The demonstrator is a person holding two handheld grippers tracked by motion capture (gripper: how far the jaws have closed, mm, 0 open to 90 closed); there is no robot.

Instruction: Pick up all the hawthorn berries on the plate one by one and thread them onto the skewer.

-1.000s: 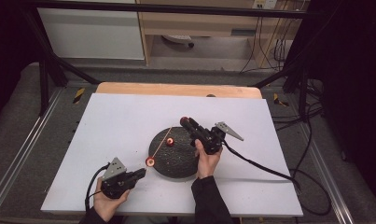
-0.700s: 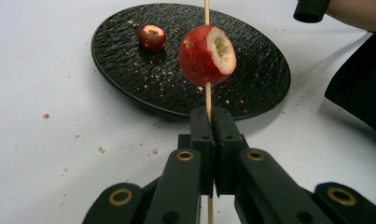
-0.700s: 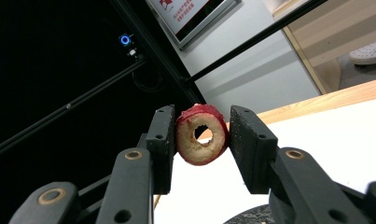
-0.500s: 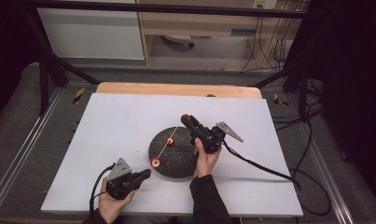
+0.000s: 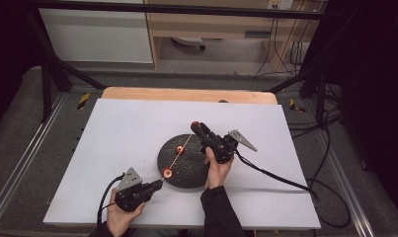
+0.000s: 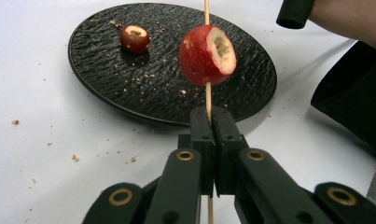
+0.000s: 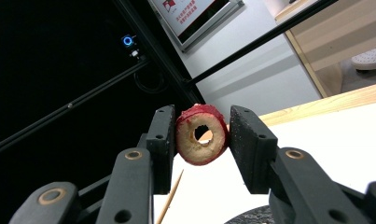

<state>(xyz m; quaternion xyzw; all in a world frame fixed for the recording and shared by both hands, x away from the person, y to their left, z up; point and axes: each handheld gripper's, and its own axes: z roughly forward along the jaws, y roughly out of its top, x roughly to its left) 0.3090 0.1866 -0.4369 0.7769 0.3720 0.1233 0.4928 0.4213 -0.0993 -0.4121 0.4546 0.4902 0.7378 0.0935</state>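
High view: we see the white tabletop (image 5: pixel 117 143) with a round black textured plate (image 5: pixel 184 170) on it, a thin wooden skewer (image 5: pixel 180 149) slanting above the plate, and a person's two hands coming in from the near edge. The left gripper (image 5: pixel 156 184) lies low at the plate's near rim, and the right gripper (image 5: pixel 195 126) is raised over the plate's far side with a red piece at its tip.

From the left gripper view we learn what the high view leaves too small: the left gripper (image 6: pixel 212 122) has its jaws pressed together on the skewer (image 6: pixel 208 95), which runs up through a cored red fruit with a pale hollow top (image 6: pixel 207 55). A second, smaller red fruit (image 6: pixel 135 38) rests on the plate (image 6: pixel 106 70), and crumbs are scattered over the plate and the tabletop.

The right gripper view shows the right gripper (image 7: pixel 200 140) clamping a cored red fruit ring with pale flesh (image 7: pixel 202 134) between its pads, its hole facing us; the skewer's pointed tip (image 7: pixel 171 196) lies just below it. Behind, we see a white sign with red and black print (image 7: pixel 195 14), too small for us to read.
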